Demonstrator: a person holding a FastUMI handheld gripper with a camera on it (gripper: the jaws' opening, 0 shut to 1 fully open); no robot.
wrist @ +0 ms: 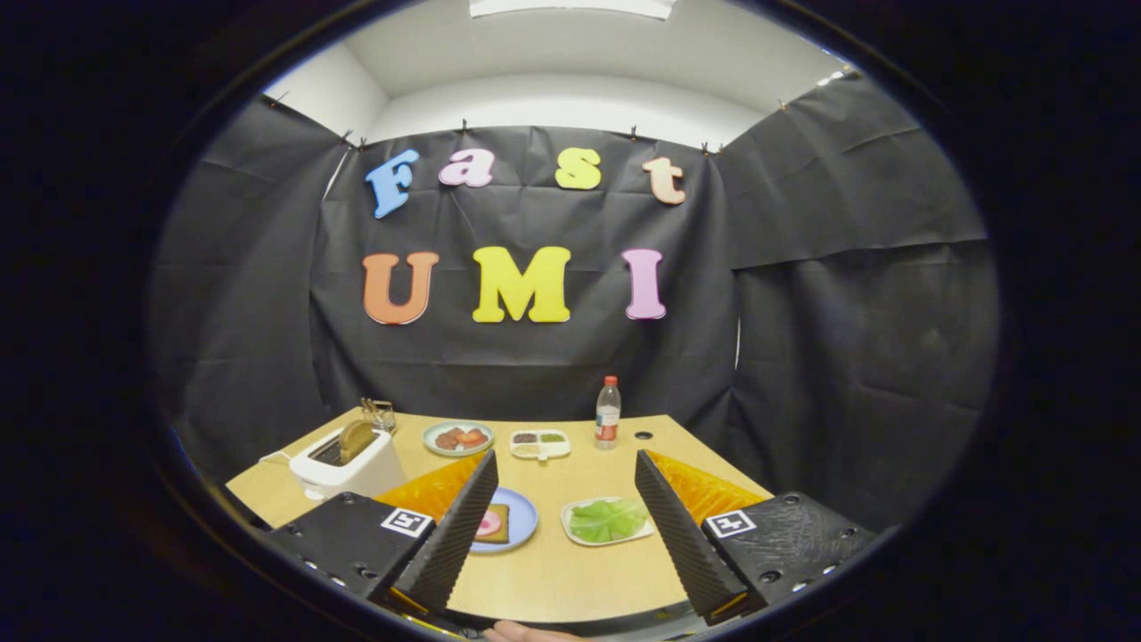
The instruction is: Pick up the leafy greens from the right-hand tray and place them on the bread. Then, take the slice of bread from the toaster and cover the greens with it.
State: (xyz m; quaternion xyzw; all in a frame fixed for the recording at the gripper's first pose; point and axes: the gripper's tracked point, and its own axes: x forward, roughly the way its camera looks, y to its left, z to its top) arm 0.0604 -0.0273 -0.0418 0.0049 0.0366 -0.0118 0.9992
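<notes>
Fingers (565,486) spread wide, holding nothing, above the worktop (553,571). Greens (608,519) lie in the right-hand tray (570,513), between the fingers. Bread (496,523) sits on a blue plate (526,517) beside the left finger. Second slice (356,438) stands in the toaster (352,465), beyond.

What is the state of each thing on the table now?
tool: open, holding nothing
leafy greens: lying flat on the white tray
bread: on the blue plate, pink slice on top
toaster: bread slice standing up in the slot
bottle: upright, capped
</notes>
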